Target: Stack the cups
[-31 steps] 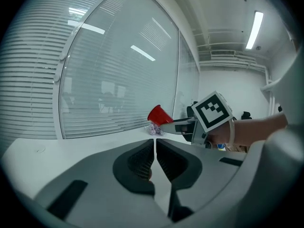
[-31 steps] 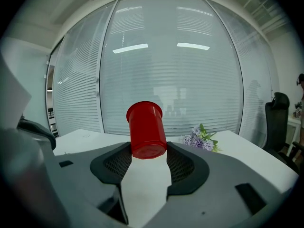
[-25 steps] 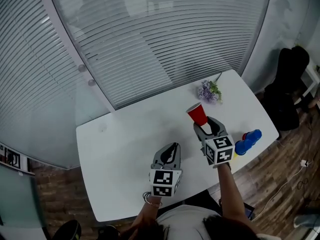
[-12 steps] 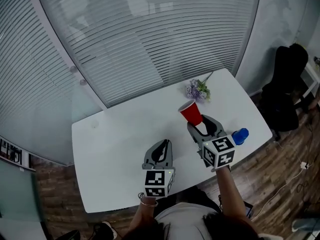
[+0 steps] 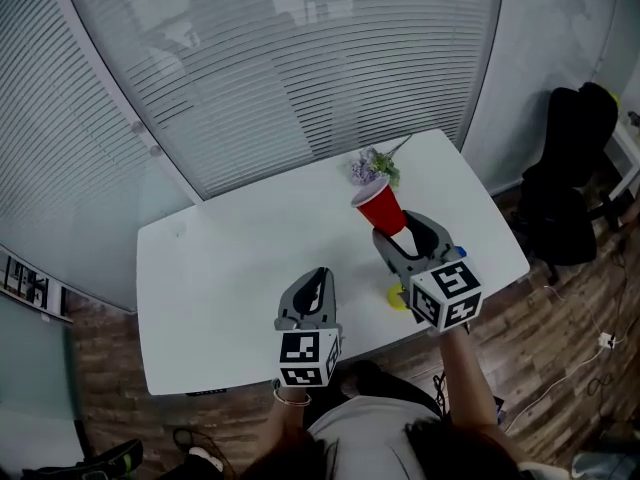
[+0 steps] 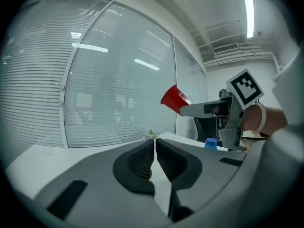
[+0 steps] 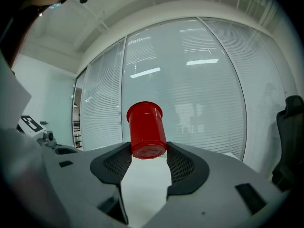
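Sitting between right tongs [image 7: 147, 156]: red cup [image 7: 146, 129]

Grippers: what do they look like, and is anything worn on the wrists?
Both the left gripper and right gripper are grey, with black textured pads and a white cube of black square markers. A thin bracelet is on the left wrist.

Red cup [image 7: 146, 127] glossy smooth plastic; table [image 5: 230, 258] smooth, matt; floor [image 5: 570, 388] wood planks; right tool [image 7: 148, 150] matt plastic.
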The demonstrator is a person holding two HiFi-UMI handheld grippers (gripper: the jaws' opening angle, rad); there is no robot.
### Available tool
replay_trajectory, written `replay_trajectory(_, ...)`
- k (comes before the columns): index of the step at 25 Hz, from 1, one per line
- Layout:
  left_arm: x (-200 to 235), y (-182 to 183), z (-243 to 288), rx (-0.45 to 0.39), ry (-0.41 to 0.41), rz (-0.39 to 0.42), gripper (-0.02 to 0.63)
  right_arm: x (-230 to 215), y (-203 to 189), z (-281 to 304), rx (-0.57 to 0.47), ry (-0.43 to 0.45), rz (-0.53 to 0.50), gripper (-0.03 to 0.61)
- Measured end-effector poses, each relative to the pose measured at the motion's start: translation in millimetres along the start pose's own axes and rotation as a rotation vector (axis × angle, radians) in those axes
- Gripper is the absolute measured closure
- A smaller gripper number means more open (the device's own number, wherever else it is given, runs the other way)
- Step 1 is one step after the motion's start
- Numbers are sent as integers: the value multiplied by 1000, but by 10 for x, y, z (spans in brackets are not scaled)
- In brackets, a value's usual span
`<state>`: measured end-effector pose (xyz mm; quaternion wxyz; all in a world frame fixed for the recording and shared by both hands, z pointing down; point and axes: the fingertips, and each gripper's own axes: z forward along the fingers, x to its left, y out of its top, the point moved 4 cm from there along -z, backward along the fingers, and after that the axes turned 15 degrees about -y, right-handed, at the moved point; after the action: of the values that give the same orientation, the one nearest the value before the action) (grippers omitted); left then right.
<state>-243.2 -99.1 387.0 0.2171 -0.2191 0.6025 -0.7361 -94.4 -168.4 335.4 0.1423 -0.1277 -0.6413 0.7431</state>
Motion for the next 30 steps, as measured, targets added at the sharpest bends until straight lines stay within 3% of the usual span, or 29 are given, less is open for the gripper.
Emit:
replay_trajectory(8, -317, 25, 2, -10, 72, -23, 581, -226, 35, -190, -35, 73, -11, 324)
replay_trajectory(14, -395, -10, -120, -5, 87, -22, 581, -316, 15, -365, -68, 34, -46, 324)
replay_trajectory(21, -564, -18, -366, -4, 59, -23, 581, -364, 11, -617, -51, -16, -29, 325)
replay_trajectory(30, -959, -127, -747, -6, -15, -10, 581, -362, 33, -1197, -32, -80, -193, 325)
